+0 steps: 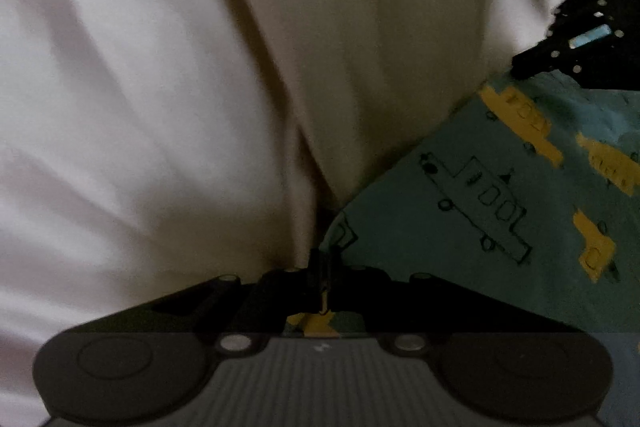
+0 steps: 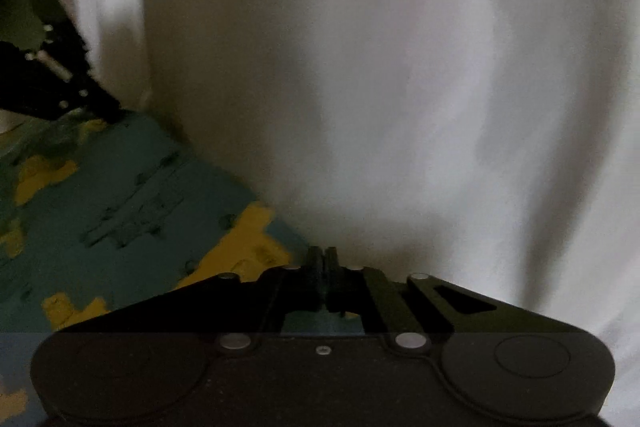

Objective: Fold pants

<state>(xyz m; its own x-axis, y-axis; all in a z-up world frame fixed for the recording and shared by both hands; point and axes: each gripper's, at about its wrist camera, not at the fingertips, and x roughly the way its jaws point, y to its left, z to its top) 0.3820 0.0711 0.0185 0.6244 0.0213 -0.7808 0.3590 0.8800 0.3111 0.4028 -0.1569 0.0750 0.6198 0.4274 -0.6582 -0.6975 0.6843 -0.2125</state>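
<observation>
The pants (image 1: 480, 207) are teal cloth printed with yellow and black-outlined vehicles, spread at the right of the left wrist view. My left gripper (image 1: 323, 263) is shut on their edge, and printed cloth shows behind the closed fingers. The right gripper (image 1: 520, 65) appears at the upper right, its tip at the pants' far edge. In the right wrist view the pants (image 2: 120, 195) lie at the lower left. There my right gripper (image 2: 323, 259) is shut on their edge, and the left gripper (image 2: 112, 109) touches the cloth at the far left.
A white, softly wrinkled sheet (image 1: 140, 107) covers the surface under and around the pants. It fills most of the right wrist view as well, sheet (image 2: 400, 107). Both views are dim and slightly blurred.
</observation>
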